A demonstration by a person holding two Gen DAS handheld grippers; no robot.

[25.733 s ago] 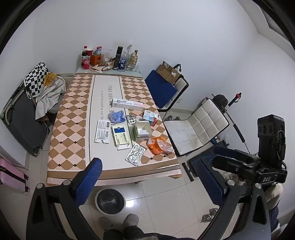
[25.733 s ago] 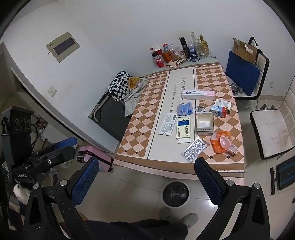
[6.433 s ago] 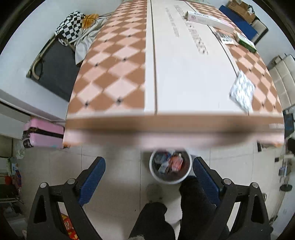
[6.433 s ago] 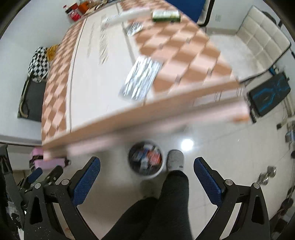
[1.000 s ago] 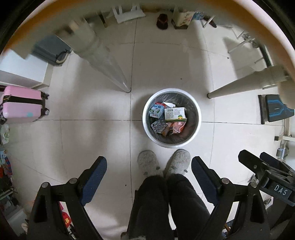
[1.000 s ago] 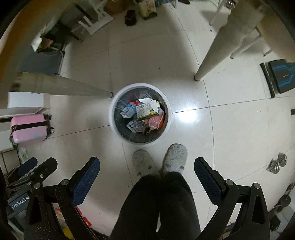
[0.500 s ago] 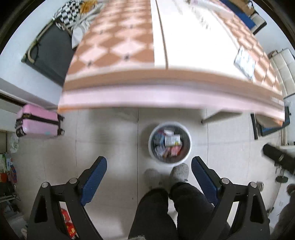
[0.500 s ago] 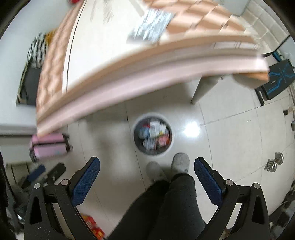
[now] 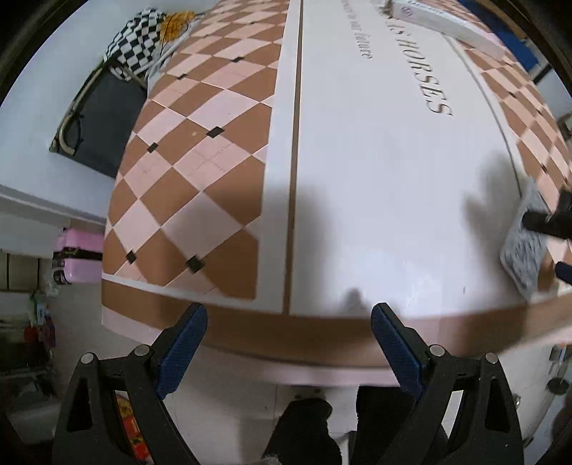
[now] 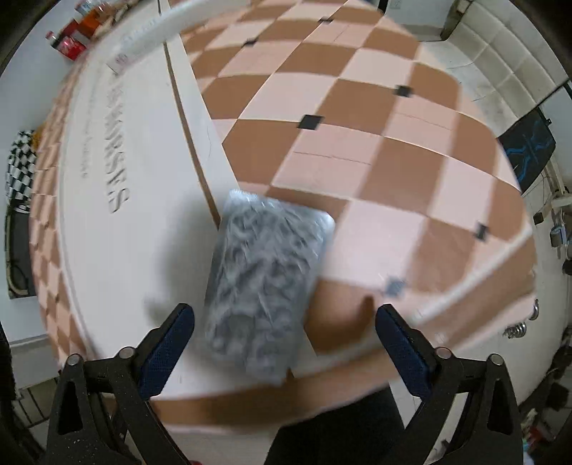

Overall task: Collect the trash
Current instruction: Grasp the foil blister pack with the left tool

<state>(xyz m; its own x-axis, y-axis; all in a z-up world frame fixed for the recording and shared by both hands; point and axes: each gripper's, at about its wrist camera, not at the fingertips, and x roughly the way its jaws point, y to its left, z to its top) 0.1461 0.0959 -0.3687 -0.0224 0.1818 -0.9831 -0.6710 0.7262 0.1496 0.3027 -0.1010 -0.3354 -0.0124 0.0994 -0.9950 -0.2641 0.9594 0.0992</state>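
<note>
A silver blister pack (image 10: 266, 279) lies flat near the front edge of the checkered table (image 10: 375, 118). My right gripper (image 10: 286, 339) is open and empty, its blue-padded fingers either side of the pack's near end, just above it. The pack also shows at the far right of the left wrist view (image 9: 525, 250), with the right gripper's black fingertips (image 9: 543, 225) over it. My left gripper (image 9: 287, 343) is open and empty, hovering at the table's front edge over its white centre strip. The trash bin is hidden below the table.
A long white medicine box (image 9: 443, 21) lies far up the table. Bottles and cans (image 10: 71, 32) stand at the far end. A pink suitcase (image 9: 77, 254) and a folded black cot (image 9: 96, 118) with checkered cloth are left of the table. A white chair (image 10: 500, 71) stands right.
Both grippers have swung up from looking down at the bin on the floor to the tabletop. The right gripper has come close over the blister pack. Both stay open.
</note>
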